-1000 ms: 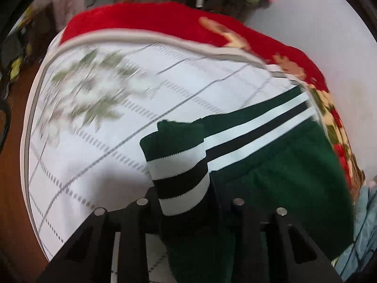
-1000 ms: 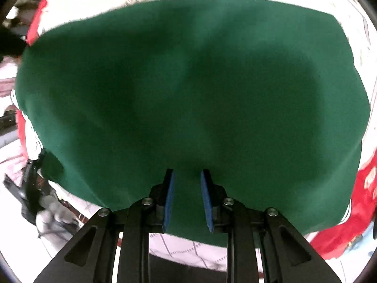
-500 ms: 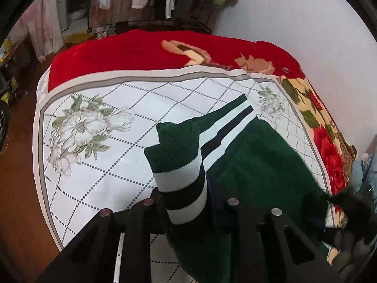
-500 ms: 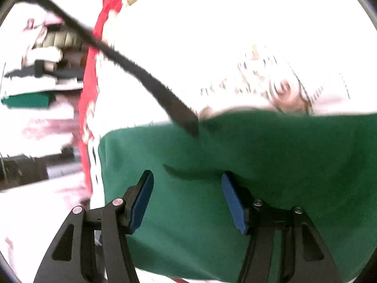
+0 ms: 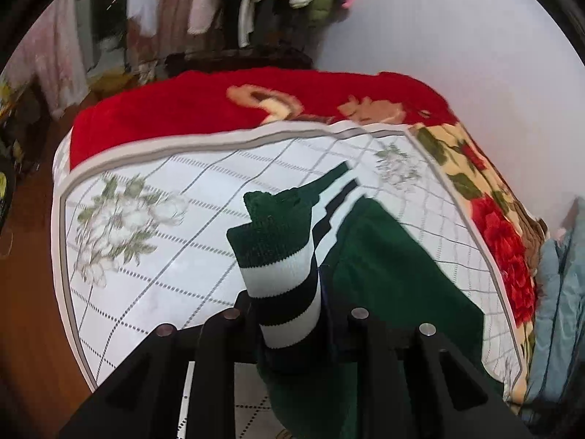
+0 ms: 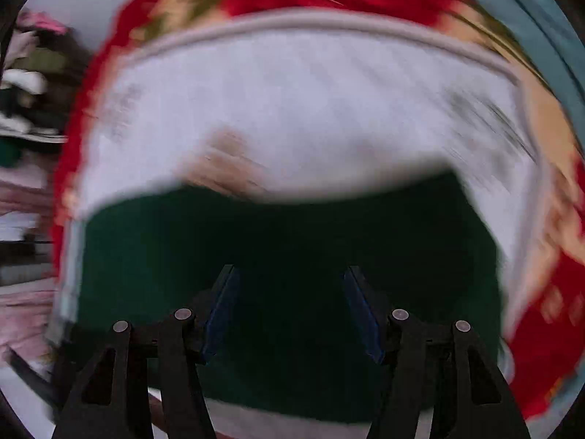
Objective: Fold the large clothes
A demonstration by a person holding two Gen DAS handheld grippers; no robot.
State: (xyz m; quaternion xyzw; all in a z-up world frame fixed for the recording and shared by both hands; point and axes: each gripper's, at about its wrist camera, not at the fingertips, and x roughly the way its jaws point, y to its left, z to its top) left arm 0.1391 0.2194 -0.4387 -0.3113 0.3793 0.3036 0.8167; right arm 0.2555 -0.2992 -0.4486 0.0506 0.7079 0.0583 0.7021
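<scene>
- Sweater (image 5: pixel 395 274), dark green with white and black striped trim, is spread on the bed's white flowered sheet (image 5: pixel 153 241), over toward the wall side; one striped cuff (image 5: pixel 281 278) is lifted up off the rest.
- Left claw (image 5: pixel 292 329) is clamped on that cuff, same as a second ago, so that end is still under control. Compared with a second back, the view takes in more of the bed and the sleeve trails further away.
- Right claw (image 6: pixel 290 314) is the big change: a second ago it was pinching the green fabric, now its blue pads (image 6: pixel 219 314) stand wide apart with nothing between them, hovering above the sweater (image 6: pixel 278 263). That view is really blurry, so it's swinging fast.
- My read: one fold just got laid down and let go, and the sleeve looks like the next bit to bring in.
- Further out there's a red flowered blanket (image 5: pixel 204 106) under the sheet, and clothes hanging (image 5: pixel 226 3) at the back.
</scene>
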